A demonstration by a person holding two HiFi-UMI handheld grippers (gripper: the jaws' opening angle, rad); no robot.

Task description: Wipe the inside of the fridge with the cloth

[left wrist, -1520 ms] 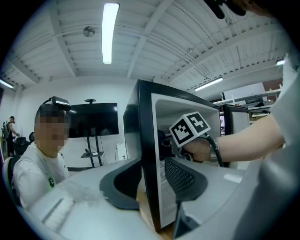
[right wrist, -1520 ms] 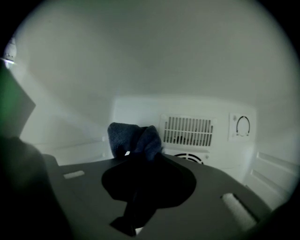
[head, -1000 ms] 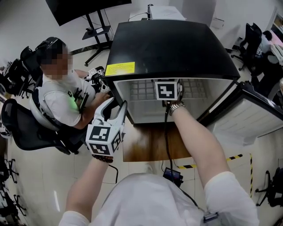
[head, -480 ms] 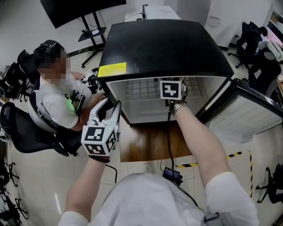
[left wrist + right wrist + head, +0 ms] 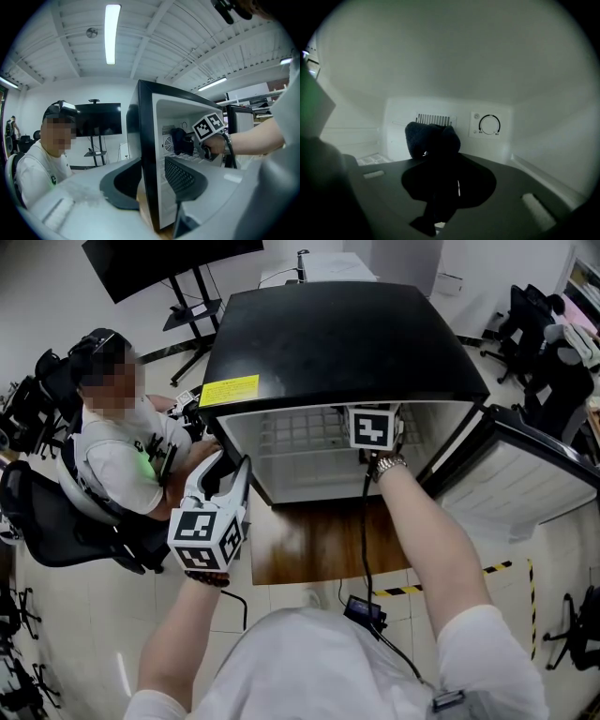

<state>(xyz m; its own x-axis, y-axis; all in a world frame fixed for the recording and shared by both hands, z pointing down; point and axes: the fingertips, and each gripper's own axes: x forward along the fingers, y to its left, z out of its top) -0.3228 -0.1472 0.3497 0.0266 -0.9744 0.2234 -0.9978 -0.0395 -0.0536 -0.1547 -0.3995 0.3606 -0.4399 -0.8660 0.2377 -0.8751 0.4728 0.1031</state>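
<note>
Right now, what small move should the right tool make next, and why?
Probably push the right tool deeper into the fridge until the cloth presses the back wall: the clamped cloth seems to sit short of the vent.

No words or numbers can be read with certainty. A yellow label (image 5: 230, 390) is on the front edge of the black top of the fridge (image 5: 347, 334), near its left corner; it has dark print in several lines, but the print is too small to read. On the back wall inside the fridge there is a round dial (image 5: 490, 124) with small marks at its lower ends, also not readable. The marker cubes (image 5: 206, 538) show only black-and-white square patterns, no letters.
</note>
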